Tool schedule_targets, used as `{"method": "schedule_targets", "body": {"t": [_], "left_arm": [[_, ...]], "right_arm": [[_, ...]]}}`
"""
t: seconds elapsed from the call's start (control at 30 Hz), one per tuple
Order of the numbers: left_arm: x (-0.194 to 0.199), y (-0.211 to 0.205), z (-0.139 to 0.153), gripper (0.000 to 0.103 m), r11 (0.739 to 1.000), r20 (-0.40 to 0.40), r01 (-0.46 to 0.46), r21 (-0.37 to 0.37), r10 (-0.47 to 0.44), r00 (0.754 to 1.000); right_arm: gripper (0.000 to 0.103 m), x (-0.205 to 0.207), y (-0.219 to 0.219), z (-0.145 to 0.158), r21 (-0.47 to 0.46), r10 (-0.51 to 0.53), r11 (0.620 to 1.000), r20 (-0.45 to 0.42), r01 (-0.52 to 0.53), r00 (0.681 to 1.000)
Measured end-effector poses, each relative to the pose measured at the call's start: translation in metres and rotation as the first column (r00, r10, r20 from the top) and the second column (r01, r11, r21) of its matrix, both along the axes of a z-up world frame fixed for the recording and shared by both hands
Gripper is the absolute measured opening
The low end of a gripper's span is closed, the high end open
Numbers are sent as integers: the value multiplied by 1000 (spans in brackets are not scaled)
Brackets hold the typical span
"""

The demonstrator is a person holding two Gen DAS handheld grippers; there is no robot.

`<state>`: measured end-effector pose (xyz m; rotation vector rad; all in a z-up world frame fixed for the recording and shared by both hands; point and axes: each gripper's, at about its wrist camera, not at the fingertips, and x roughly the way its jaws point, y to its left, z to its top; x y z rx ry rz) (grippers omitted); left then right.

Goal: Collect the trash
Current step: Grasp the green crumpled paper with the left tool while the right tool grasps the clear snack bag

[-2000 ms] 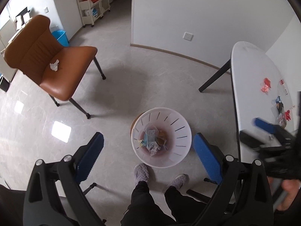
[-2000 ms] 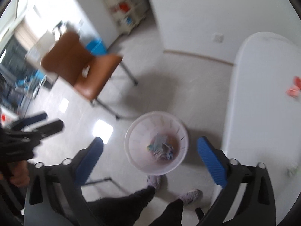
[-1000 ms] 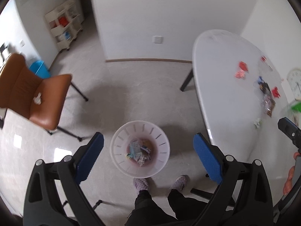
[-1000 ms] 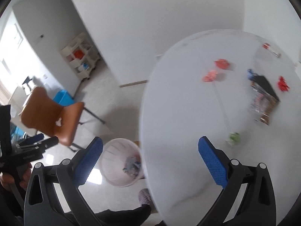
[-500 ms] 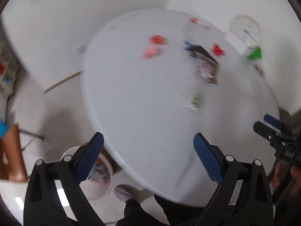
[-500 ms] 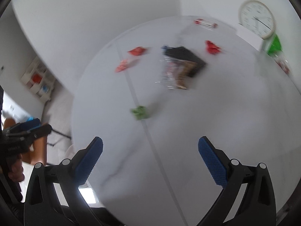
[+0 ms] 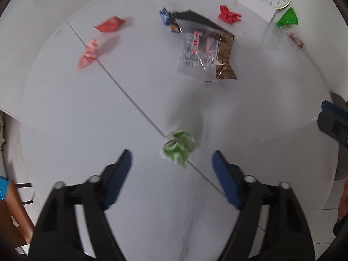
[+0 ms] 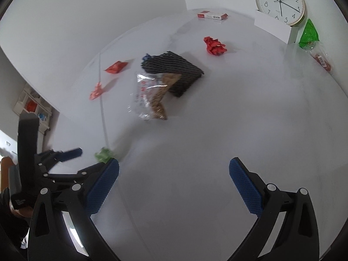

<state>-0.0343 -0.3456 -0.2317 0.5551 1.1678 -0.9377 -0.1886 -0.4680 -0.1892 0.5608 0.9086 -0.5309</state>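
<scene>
Lying just ahead of left tool, untouched: green wad; jaws closing.

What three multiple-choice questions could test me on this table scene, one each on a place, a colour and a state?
1. Where does the clock stand?
A. at the table's far edge, by the wall
B. on the floor
C. on a chair

2. What colour is the crumpled scrap ahead of the left gripper?
A. red
B. green
C. blue

3. How do the left gripper's jaws stand?
A. clamped on the scrap
B. apart, nothing between the pads
C. shut tight

Answers: 1 A, it stands upright at the back of the white table. 2 B, it is plainly green. 3 B, the jaws have just been closing, yet the scrap lies beyond the fingertips.
</scene>
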Motion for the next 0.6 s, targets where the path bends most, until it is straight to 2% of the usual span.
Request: {"method": "schedule_targets", "body": {"t": [0.13, 0.2, 0.27, 0.4, 0.6], "left_arm": [[2, -9, -14, 54, 1000, -31, -17, 18, 18, 999], [3, -9, -18, 42, 1000, -44, -22, 18, 23, 999], [2, -11, -19, 37, 1000, -34, -20, 12, 20, 999], [0, -12, -19, 30, 1000, -24, 4, 27, -3, 1000], [8, -6, -11, 30, 1000, -28, -28, 8, 28, 999]], "right_arm": [[101, 5, -19, -12, 20, -16, 1000, 6, 16, 1000], [101, 11, -24, -16, 25, -20, 999, 9, 20, 1000], [101, 18, -29, -19, 24, -20, 1000, 11, 20, 1000], [101, 39, -37, -27, 50, -35, 998, 28, 33, 999], [100, 92, -54, -48, 143, -104, 985, 42, 97, 994]]}}
